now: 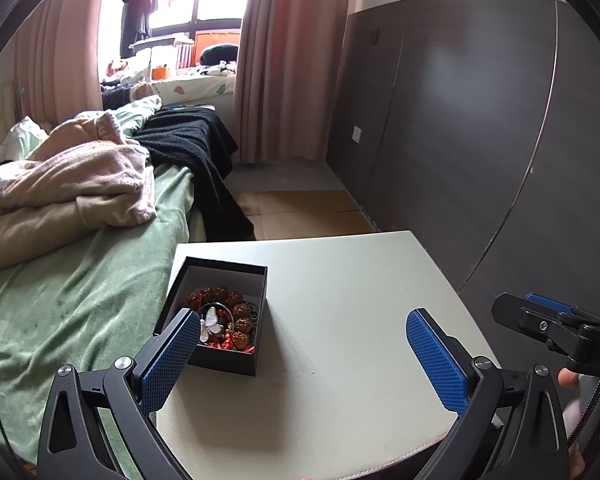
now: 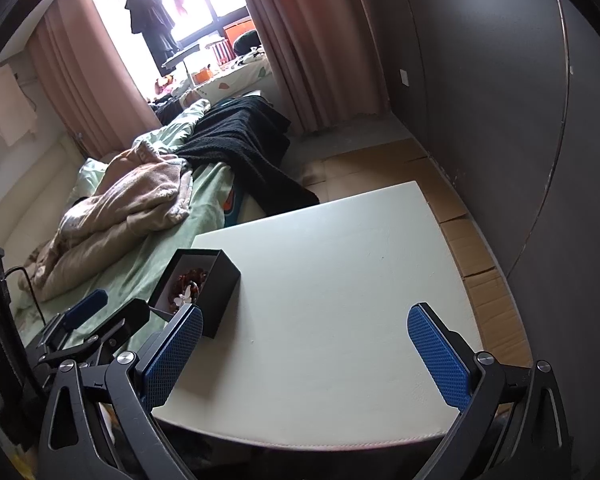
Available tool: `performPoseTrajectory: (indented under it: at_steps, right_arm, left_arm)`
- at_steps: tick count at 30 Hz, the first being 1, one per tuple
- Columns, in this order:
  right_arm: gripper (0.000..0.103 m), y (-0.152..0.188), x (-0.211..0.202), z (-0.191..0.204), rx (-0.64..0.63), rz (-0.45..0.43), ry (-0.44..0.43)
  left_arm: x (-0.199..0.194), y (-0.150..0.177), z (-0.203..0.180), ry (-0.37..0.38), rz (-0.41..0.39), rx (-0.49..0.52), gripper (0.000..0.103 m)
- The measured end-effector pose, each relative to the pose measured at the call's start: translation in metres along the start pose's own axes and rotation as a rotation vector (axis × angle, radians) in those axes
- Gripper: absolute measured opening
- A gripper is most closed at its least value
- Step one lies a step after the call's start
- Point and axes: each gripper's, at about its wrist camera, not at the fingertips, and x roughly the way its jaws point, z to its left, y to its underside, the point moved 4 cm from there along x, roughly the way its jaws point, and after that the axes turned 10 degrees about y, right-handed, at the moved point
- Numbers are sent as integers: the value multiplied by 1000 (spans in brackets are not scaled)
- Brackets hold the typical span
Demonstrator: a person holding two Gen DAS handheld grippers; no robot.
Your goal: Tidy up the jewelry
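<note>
At lower centre, the left gripper [image 1: 304, 356] and right gripper [image 2: 306, 354] both gape wide and hold nothing. The black jewelry box [image 1: 224, 354], with brown beads [image 1: 236, 308] inside, sits left of centre on the white table [image 1: 352, 300].

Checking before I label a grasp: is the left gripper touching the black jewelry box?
Cannot tell: in both wrist views the left gripper has one finger overlapping the black jewelry box.
</note>
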Motion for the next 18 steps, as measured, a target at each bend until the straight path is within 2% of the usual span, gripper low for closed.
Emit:
performPoseTrajectory:
  at_steps: [18]
  right_arm:
    - [103, 4, 4, 3, -1, 17, 3]
  left_arm:
    - [-5, -1, -1, -19, -26, 1, 102]
